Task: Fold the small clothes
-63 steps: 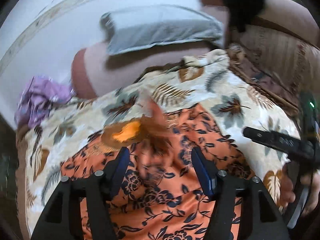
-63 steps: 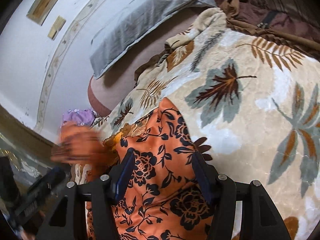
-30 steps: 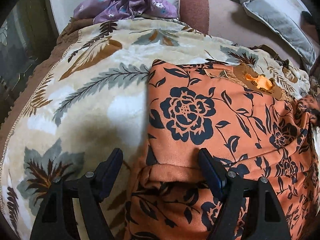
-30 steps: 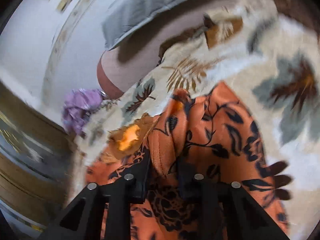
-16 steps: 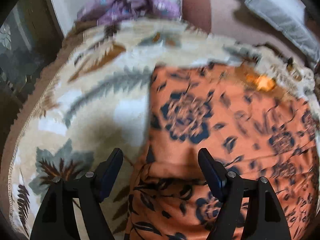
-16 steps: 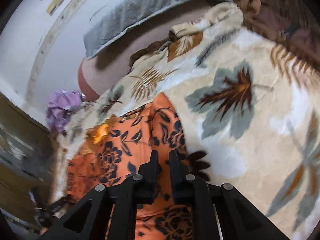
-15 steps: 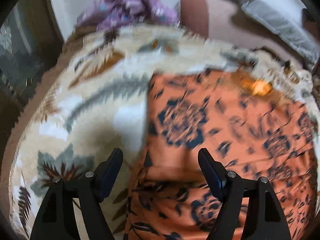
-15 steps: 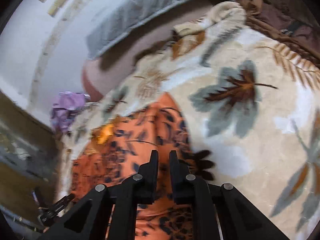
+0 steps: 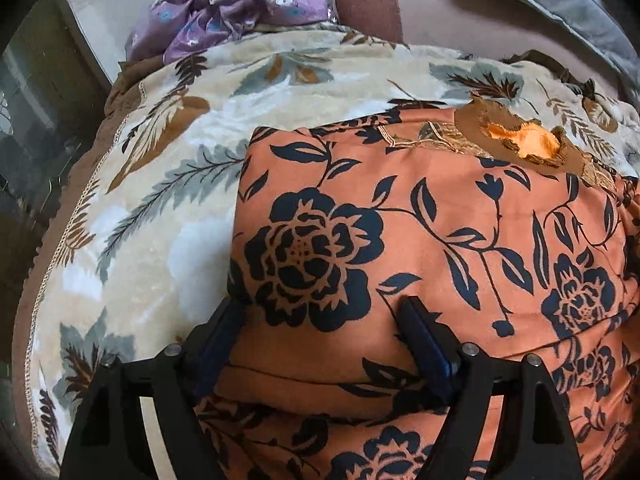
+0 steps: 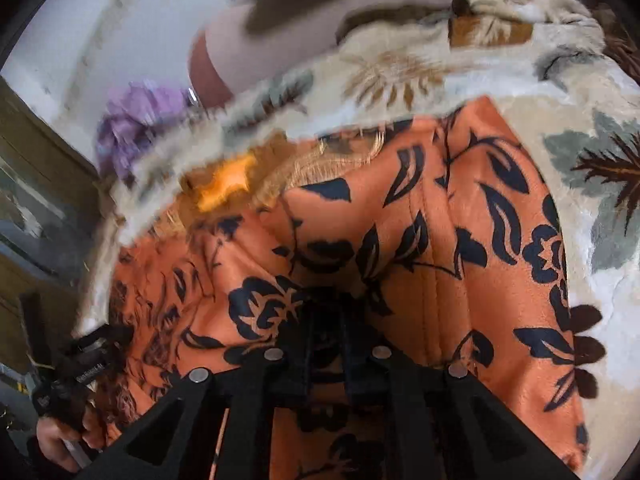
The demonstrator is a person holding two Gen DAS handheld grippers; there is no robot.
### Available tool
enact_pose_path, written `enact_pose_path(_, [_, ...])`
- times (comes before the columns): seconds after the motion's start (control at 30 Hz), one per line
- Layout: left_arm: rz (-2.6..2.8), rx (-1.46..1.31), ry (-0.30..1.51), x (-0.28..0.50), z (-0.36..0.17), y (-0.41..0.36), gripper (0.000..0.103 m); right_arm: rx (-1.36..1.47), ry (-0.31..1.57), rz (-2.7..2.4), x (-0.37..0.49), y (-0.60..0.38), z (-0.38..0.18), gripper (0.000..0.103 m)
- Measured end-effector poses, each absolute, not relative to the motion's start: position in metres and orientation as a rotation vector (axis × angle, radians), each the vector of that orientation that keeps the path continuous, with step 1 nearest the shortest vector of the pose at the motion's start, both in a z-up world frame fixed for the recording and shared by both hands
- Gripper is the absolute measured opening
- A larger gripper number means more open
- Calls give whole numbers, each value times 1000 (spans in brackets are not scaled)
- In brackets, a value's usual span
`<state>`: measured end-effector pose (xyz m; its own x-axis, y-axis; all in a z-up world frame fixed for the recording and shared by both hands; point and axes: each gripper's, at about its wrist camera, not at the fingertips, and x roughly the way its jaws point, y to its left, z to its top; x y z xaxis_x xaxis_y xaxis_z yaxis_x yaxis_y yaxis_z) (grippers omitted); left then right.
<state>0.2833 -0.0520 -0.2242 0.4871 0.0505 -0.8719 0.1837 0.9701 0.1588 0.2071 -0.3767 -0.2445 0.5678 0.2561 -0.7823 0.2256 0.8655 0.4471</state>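
Two garments (image 9: 420, 240) (image 9: 228, 4) — one blanket (image 9: 168, 152), one pillow (image 9: 560, 4).

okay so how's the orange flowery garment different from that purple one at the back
The orange garment lies spread fairly flat on the leaf-print blanket; the purple garment sits crumpled in a heap at the blanket's far edge. The orange one has big dark roses, the purple one tiny pale flowers. The left gripper straddles the orange one's edge and the right gripper is shut on its fabric; nothing touches the purple one. Both are floral.

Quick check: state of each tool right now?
Left tool: open, straddling a fold of the orange garment.
Right tool: closed, pinching the orange garment.
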Motion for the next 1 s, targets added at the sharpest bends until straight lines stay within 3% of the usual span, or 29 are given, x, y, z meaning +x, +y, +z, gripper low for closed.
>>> enact_pose_path(0.17, [-120, 239, 987, 267, -203, -51, 82, 545, 928, 55, 188, -373, -217, 15])
enact_pose_path(0.3, [-77, 360, 1049, 265, -229, -62, 83, 503, 1009, 67, 187, -361, -245, 21])
enact_pose_path(0.5, [-109, 378, 938, 232, -185, -65, 83, 516, 893, 48, 149, -367, -198, 25])
enact_pose_path(0.53, [-110, 384, 897, 220, -173, -64, 83, 501, 863, 40, 142, -365, -189, 33])
enact_pose_path(0.63, [-112, 376, 800, 186, -141, -59, 83, 488, 748, 30, 104, -358, -160, 82])
enact_pose_path(1.0, [-138, 310, 661, 99, -77, -41, 83, 423, 633, -12, -36, -322, -118, 82])
